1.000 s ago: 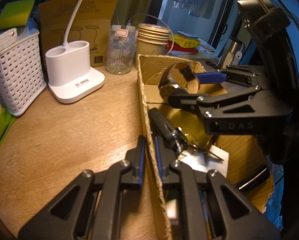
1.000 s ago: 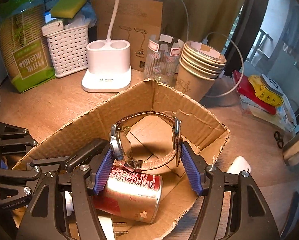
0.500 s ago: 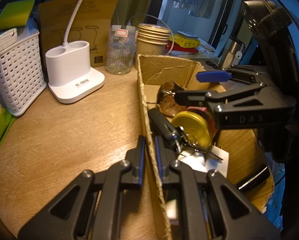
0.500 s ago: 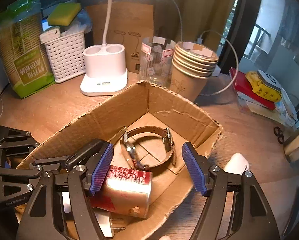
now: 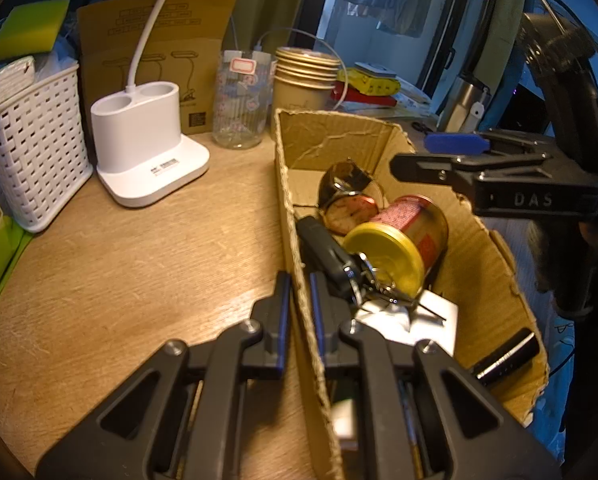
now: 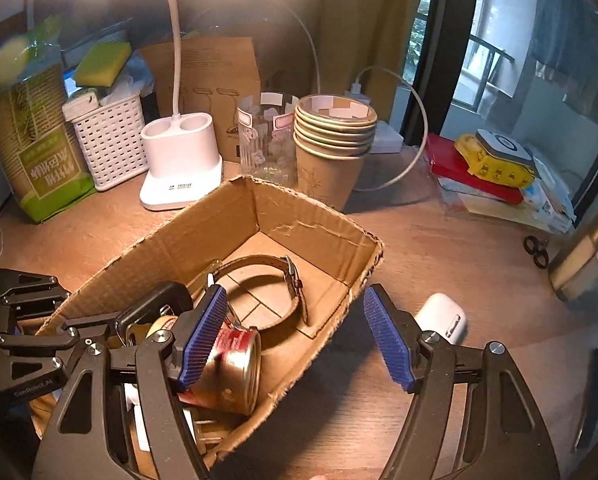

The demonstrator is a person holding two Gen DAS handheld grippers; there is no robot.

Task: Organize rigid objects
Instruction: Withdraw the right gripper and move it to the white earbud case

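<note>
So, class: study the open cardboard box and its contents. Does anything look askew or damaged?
Yes. The red metal can with the yellow lid lies on its side rather than upright, and the brown cardboard box has ragged, torn edges, worst along its near right wall.

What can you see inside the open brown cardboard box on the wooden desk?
Inside the brown cardboard box: a brown-strapped wristwatch, a red tin can with a yellow lid, a black car key and white packaging. Items beneath these are covered.

Lamp head lost in glare; white block [image 5: 427, 316] partly hidden under keys [image 5: 373, 284]; black bar [image 5: 505, 356] unidentifiable.
</note>
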